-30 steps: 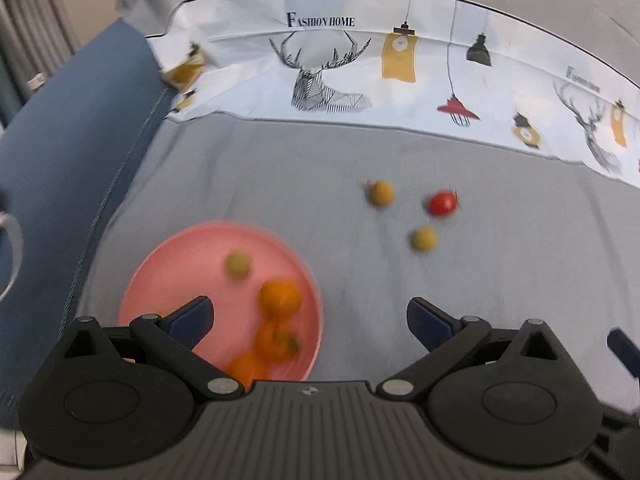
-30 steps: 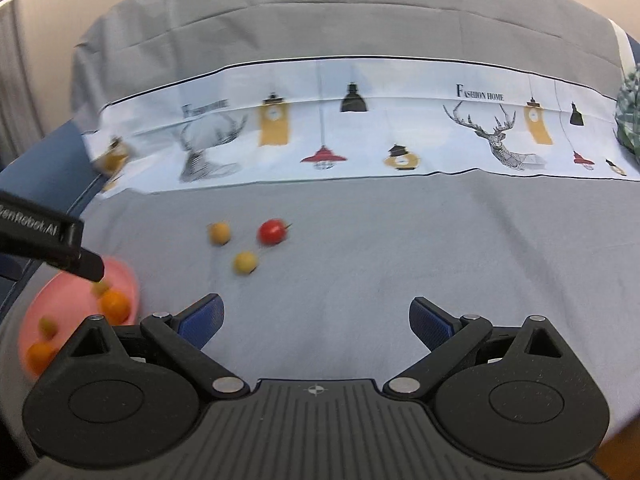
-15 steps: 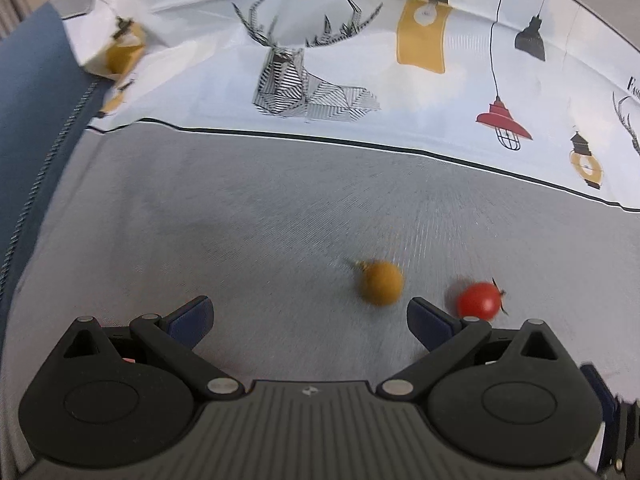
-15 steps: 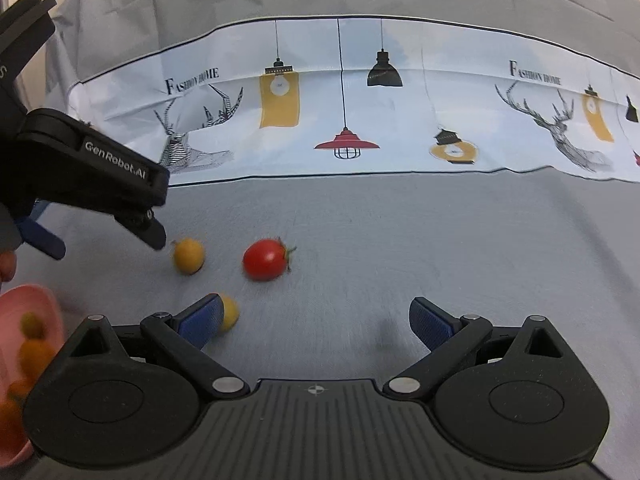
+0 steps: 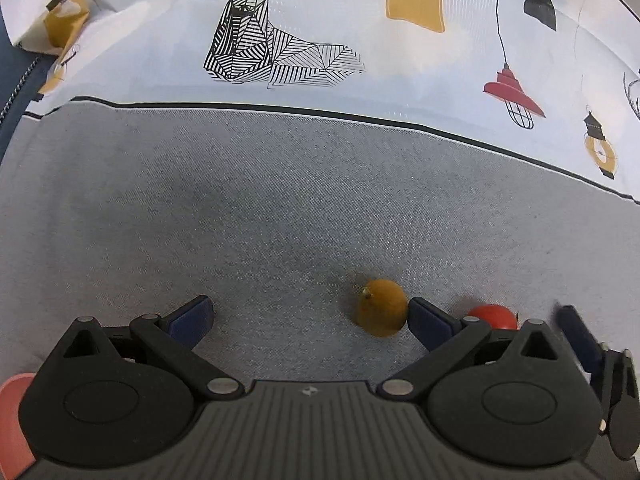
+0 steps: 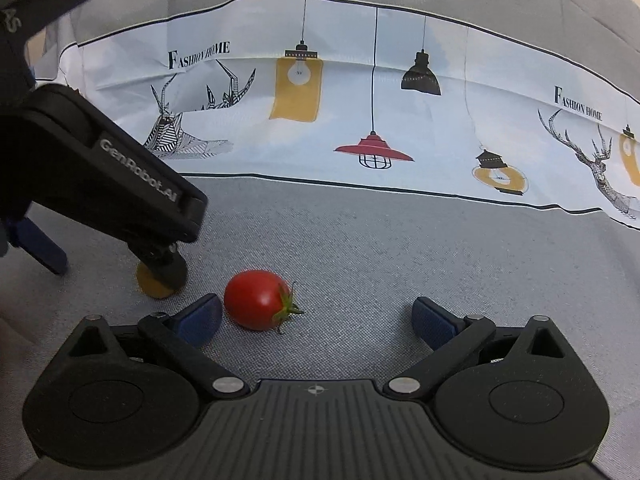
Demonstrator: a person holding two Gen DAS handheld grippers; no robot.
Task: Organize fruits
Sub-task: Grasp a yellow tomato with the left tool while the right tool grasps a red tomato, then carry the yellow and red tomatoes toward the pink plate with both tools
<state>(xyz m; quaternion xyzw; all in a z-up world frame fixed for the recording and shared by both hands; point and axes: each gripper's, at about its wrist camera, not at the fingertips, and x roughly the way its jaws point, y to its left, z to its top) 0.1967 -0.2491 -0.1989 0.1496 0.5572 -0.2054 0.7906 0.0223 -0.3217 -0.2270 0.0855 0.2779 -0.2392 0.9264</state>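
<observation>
Two grippers spread wide: left gripper [image 5: 310, 314] straddled yellow-orange fruit [image 5: 380, 307] off-centre, right gripper [image 6: 318, 316] beside cherry tomato [image 6: 256, 299]. Risked nudging, rolling fruit on cloth [image 6: 360, 240].

The cloth [image 6: 360, 248] covering the desk is grey, with a white band [image 6: 360, 92] edged in thin black lines and printed with black line-drawn deer, mustard, red and black lamps (plus the words "Fashion Home" in black). A red tomato [image 6: 256, 299] has a green stalk. The small round fruit [image 5: 380, 313] is mustard yellow. Both tools are black with dark blue fingertip pads [image 6: 200, 318]. A plate edge [image 5: 14, 424] is pink.
</observation>
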